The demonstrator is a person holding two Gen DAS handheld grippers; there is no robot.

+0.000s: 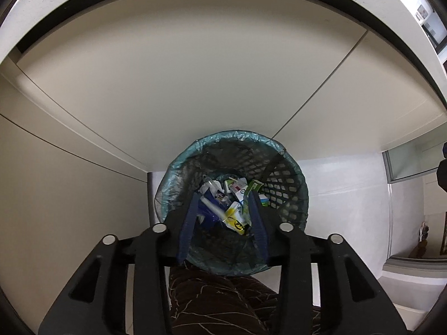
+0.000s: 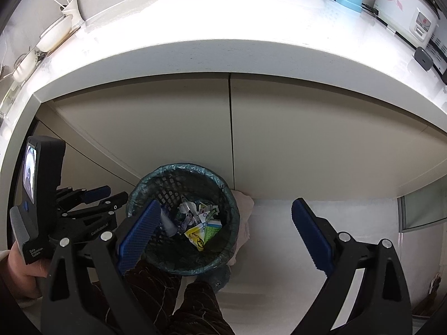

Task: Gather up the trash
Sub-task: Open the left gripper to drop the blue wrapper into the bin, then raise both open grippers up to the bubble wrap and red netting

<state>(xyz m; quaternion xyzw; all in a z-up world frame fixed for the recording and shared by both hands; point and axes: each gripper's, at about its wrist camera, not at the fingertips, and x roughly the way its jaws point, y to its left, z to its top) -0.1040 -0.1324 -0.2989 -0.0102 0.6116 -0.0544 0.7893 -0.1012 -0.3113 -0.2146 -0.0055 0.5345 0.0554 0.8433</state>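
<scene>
Black left gripper (image 2: 103,195) reads "GenRobot.AI", beside bin (image 2: 183,268).

— Any lettering you can read?
— On the left gripper (image 2: 107,195), seen from the right wrist view: "GenRobot.AI" in white along its black arm, and "Data Acquisition System" on its handle.
— And the packets in the trash bin (image 2: 145,187)?
— The yellow wrapper (image 2: 197,237) bears a black round mark, but its print is too small to read.
</scene>
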